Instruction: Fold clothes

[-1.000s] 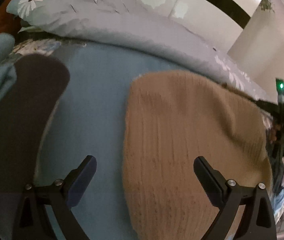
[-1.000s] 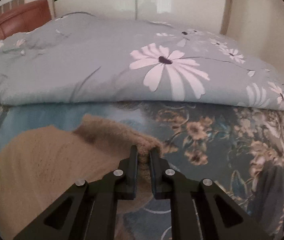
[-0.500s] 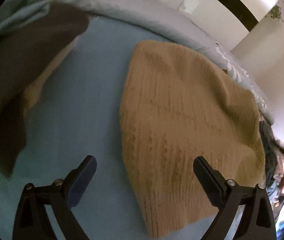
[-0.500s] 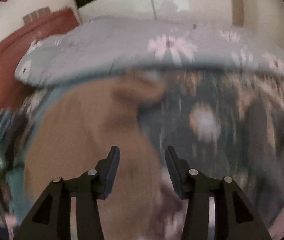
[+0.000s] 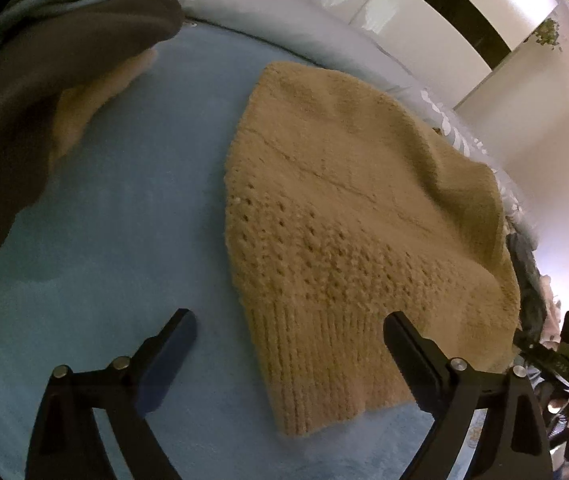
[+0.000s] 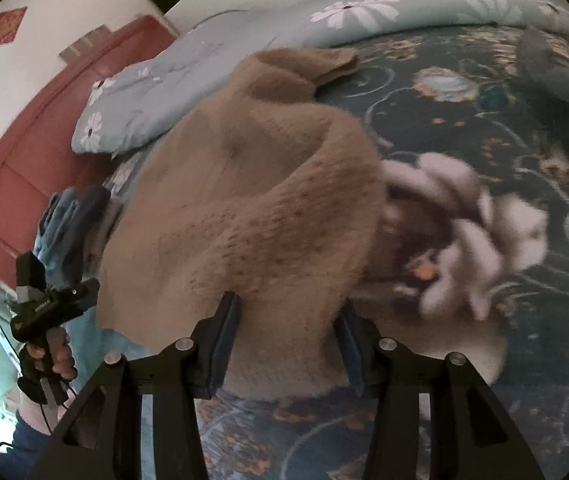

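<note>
Sweater (image 5: pixel 356 216), tan chunky knit with ribbed hem, lies rumpled.

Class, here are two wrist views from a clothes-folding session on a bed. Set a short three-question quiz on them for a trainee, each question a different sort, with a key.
1. True or false: the left gripper is clamped on the tan knitted sweater.
2. Multiple choice: the sweater's ribbed hem lies on A) a wooden floor, B) the plain blue sheet, C) a chair.
3. Fill in: in the right wrist view, the quilt beyond the sweater is printed with white ____.

Key: 1 false, its jaws stand wide apart, one on each side of the hem; 2 B; 3 daisies.
</note>
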`<state>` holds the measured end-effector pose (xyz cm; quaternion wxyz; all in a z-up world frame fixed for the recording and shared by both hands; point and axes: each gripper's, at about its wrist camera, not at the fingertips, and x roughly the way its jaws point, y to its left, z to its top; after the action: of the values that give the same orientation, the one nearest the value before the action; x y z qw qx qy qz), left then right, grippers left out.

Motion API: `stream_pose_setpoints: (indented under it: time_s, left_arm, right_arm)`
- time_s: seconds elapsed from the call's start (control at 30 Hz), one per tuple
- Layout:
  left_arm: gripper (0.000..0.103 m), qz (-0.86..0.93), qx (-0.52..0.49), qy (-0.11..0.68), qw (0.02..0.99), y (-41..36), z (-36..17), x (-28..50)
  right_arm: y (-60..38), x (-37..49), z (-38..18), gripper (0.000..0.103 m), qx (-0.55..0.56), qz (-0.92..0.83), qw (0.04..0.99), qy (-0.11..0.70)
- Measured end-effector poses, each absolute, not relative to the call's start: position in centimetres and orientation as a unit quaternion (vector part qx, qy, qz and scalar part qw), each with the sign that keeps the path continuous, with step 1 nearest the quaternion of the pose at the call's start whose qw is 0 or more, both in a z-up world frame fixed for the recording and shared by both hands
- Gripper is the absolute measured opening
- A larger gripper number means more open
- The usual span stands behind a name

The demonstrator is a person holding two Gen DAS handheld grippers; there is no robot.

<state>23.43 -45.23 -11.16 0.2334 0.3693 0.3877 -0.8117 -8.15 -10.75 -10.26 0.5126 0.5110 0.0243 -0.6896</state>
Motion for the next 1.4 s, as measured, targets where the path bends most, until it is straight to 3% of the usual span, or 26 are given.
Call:
stream_pose_setpoints:
  time_s: [0.07, 0.1, 0.23, 0.3, 0.47, 0.57, 0.97, 1.1, 1.4]
  left_arm:
    - [0.094, -0.812, 0.361, 0.395, 0.233, -45.1, -11.2, 23.7]
    - [0.092, -0.812, 0.357, 0.399, 0.232, -45.0, -11.2, 23.9]
    - [0.068, -0.806, 0.338, 0.439, 0.209, -45.2, -11.6, 24.7]
    - [0.061, -0.804, 0.337, 0.444, 0.209, -45.2, -11.9, 25.2]
    - [0.020, -0.795, 0.329, 0.466, 0.207, -45.3, -12.2, 25.8]
    - [0.013, -0.800, 0.315, 0.465, 0.211, -45.1, -11.6, 26.2]
    - [0.010, -0.849, 0.252, 0.400, 0.236, -44.3, -2.5, 32.3]
    - [0.009, -0.845, 0.298, 0.359, 0.262, -42.7, -4.2, 32.4]
    - [0.010, -0.823, 0.329, 0.396, 0.242, -42.2, -8.7, 33.2]
  right_arm:
    - [-11.0, -8.1, -10.2, 0.048, 0.510, -0.684, 0.522, 0.006]
    - [-10.9, -8.0, -10.1, 0.042, 0.508, -0.682, 0.525, -0.003]
    - [-10.3, -8.2, -8.9, 0.016, 0.500, -0.680, 0.535, -0.037]
    - [-10.0, -8.1, -8.1, 0.014, 0.491, -0.686, 0.535, -0.037]
    - [-10.6, -6.8, -6.2, 0.013, 0.471, -0.697, 0.541, -0.002]
    - [-10.3, -6.2, -4.8, 0.012, 0.462, -0.697, 0.548, -0.002]
    - [-6.2, -1.8, 1.0, 0.012, 0.406, -0.713, 0.571, -0.007]
    - [-4.7, -1.3, -2.1, 0.012, 0.438, -0.720, 0.538, 0.015]
    - [-2.4, -4.5, -9.6, 0.011, 0.513, -0.727, 0.456, 0.013]
